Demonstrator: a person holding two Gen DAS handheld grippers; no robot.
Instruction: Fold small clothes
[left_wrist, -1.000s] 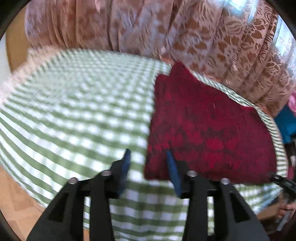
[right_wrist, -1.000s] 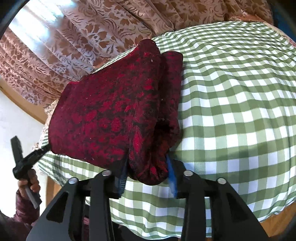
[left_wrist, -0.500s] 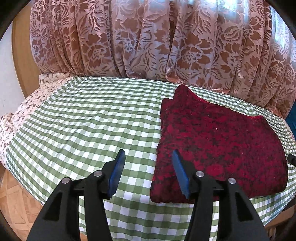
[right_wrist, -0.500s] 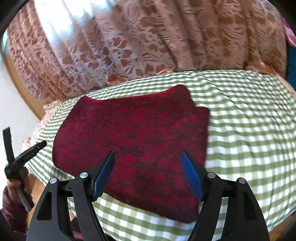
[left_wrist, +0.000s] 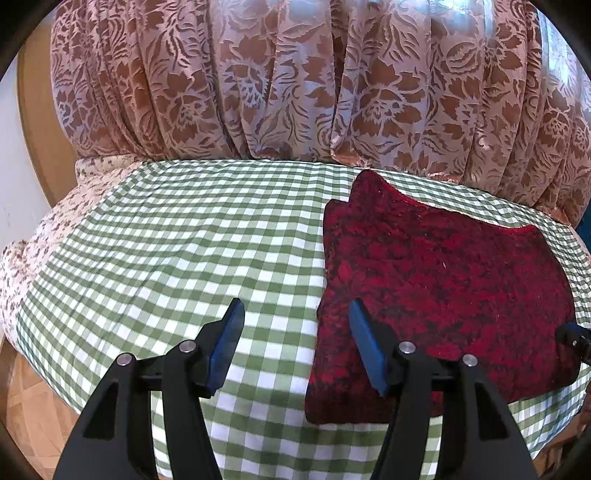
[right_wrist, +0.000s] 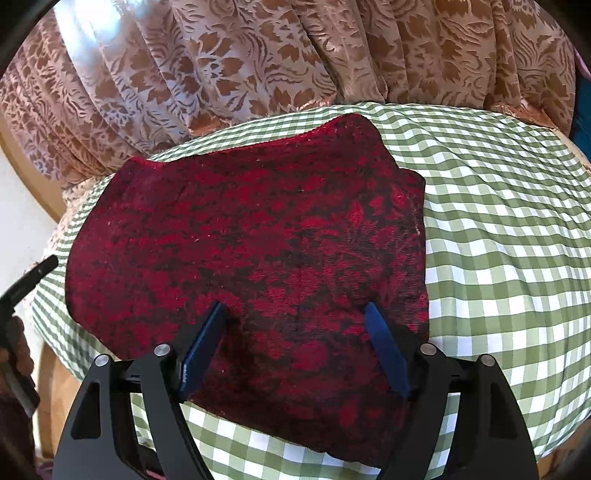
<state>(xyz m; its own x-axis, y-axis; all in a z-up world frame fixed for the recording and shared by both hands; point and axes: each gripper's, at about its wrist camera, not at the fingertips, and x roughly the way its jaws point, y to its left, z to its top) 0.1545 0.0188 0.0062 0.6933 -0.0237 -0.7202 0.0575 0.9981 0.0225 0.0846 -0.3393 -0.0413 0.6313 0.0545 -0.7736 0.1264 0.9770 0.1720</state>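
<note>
A dark red patterned garment (left_wrist: 443, 295) lies folded flat on the green checked tablecloth (left_wrist: 166, 258). In the left wrist view my left gripper (left_wrist: 295, 310) hovers over the garment's near left corner. Its jaws are opening, and nothing is pinched between the blue pads (left_wrist: 229, 339). In the right wrist view the garment (right_wrist: 258, 229) fills the middle. My right gripper (right_wrist: 295, 308) hangs above the garment's near edge. Its jaws are opening wide, and its pads (right_wrist: 388, 350) are clear of the cloth.
A brown floral curtain (left_wrist: 295, 81) hangs right behind the table. The tablecloth (right_wrist: 498, 221) drops over the table's rounded edges, with wooden floor (left_wrist: 33, 402) below on the left. A person's hand (right_wrist: 14, 350) holding the other tool shows at the right wrist view's left edge.
The right gripper let go of the bunched fold it held, and the garment now lies flat. Both grippers opened wider, pulled back and rose a little.
</note>
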